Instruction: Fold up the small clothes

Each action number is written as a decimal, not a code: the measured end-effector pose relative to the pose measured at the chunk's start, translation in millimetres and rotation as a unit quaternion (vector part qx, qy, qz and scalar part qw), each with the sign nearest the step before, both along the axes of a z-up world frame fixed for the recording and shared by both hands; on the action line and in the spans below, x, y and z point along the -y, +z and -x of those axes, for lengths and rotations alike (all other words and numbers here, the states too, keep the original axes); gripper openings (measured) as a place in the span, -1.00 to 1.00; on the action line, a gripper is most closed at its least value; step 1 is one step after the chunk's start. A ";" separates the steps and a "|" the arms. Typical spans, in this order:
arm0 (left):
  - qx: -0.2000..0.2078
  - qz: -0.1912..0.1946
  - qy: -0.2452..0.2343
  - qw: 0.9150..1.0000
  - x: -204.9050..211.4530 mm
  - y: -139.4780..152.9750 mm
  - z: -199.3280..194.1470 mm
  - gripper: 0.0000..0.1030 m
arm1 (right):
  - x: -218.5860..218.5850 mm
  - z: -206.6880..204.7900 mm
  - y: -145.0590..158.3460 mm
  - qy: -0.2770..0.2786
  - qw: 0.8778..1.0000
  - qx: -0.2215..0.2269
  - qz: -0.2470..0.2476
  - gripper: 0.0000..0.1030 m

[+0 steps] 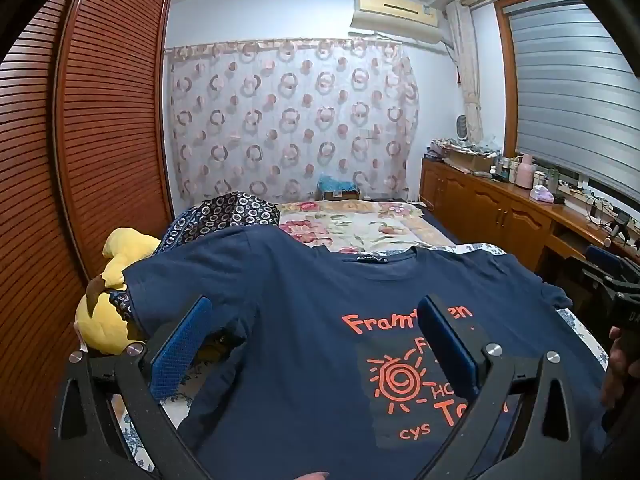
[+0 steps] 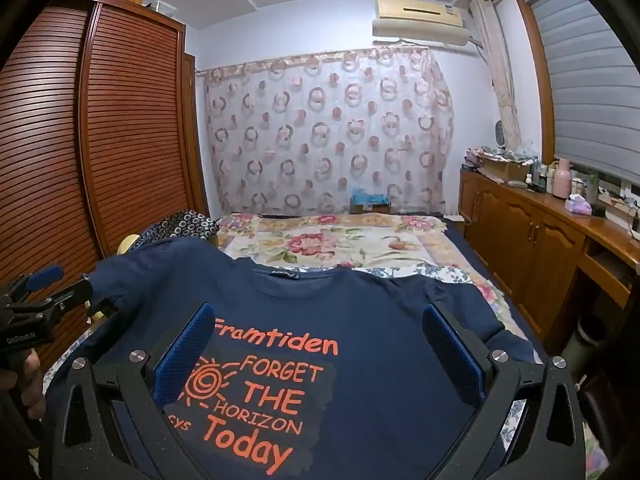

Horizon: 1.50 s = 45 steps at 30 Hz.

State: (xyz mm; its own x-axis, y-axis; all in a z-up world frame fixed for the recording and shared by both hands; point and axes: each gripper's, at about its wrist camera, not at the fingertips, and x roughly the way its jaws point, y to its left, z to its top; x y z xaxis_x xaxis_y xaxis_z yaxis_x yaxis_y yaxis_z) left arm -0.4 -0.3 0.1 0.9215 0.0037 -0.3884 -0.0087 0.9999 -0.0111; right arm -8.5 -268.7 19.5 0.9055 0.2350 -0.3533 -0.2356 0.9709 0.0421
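A navy T-shirt [image 1: 312, 320] [image 2: 360, 320] with orange print lies spread face up on the bed, collar toward the far end. My left gripper [image 1: 316, 344] hovers open over its left half, one blue pad near the left sleeve, the other over the print. Above the chest print, my right gripper [image 2: 320, 356] is open with nothing between its pads. The left gripper [image 2: 40, 292] also shows at the left edge of the right wrist view, held in a hand. The right gripper's body [image 1: 616, 296] shows at the right edge of the left wrist view.
A yellow plush toy [image 1: 116, 308] lies beside the shirt's left sleeve, next to a dark patterned pillow [image 1: 224, 216]. A floral blanket [image 2: 332, 244] covers the far bed. A louvred wardrobe [image 1: 80, 140] stands at left; a cluttered wooden sideboard [image 2: 540, 232] runs along the right.
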 end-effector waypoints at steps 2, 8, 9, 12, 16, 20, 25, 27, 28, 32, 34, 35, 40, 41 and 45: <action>0.001 0.000 0.000 1.000 0.2 0.0 0.2 0.99 | -0.8 0.6 0.3 0.000 1.000 0.000 0.000 1.00; -0.001 0.000 -0.001 1.000 1.0 -0.2 -0.1 0.99 | -0.5 0.6 0.0 0.000 1.000 -0.002 -0.004 1.00; 0.000 0.002 0.000 1.000 -0.2 0.0 0.1 0.99 | -1.2 0.4 -0.1 0.001 1.000 -0.003 -0.003 1.00; -0.001 0.002 -0.001 1.000 -0.1 -0.1 0.0 0.99 | 0.2 -1.1 0.2 0.000 1.000 -0.002 -0.004 1.00; 0.000 0.001 0.000 1.000 -0.3 0.1 0.0 0.99 | 0.9 -0.1 0.2 0.001 1.000 -0.002 -0.005 1.00; 0.000 0.000 0.001 1.000 -0.1 0.0 0.1 0.99 | -0.4 0.6 0.6 0.001 1.000 -0.001 -0.005 1.00; 0.001 -0.001 0.001 1.000 -0.2 -0.1 -0.1 0.99 | -2.1 -0.8 0.0 0.001 1.000 -0.002 -0.005 1.00; 0.000 0.000 0.000 1.000 -0.3 -0.1 -0.3 0.99 | -2.1 -0.2 0.1 0.000 1.000 -0.001 -0.005 1.00; 0.000 -0.001 0.000 1.000 -0.1 -0.2 -0.1 0.99 | -1.8 -0.3 0.2 0.001 1.000 -0.001 -0.005 1.00; 0.001 -0.002 0.000 1.000 0.0 -0.2 -0.2 0.99 | -3.3 0.1 -0.2 0.002 1.000 -0.001 -0.005 1.00; 0.001 -0.003 0.001 1.000 0.1 -0.1 -0.1 0.99 | -4.0 0.2 -1.0 0.003 1.000 -0.001 -0.006 1.00; 0.001 -0.003 0.001 1.000 -0.1 -0.2 -0.3 0.99 | -3.7 0.5 -0.8 0.002 1.000 -0.001 -0.005 1.00; 0.002 -0.003 0.000 1.000 -9.3 3.4 0.3 0.99 | -5.3 0.7 -0.3 0.003 1.000 -0.001 -0.006 1.00; 0.002 -0.004 0.000 1.000 -9.2 3.5 0.3 0.99 | -5.4 0.6 -0.3 0.002 1.000 -0.001 -0.006 1.00; 0.003 -0.004 0.001 1.000 -10.4 4.0 0.2 0.99 | -4.9 0.6 -0.3 0.003 1.000 -0.002 -0.006 1.00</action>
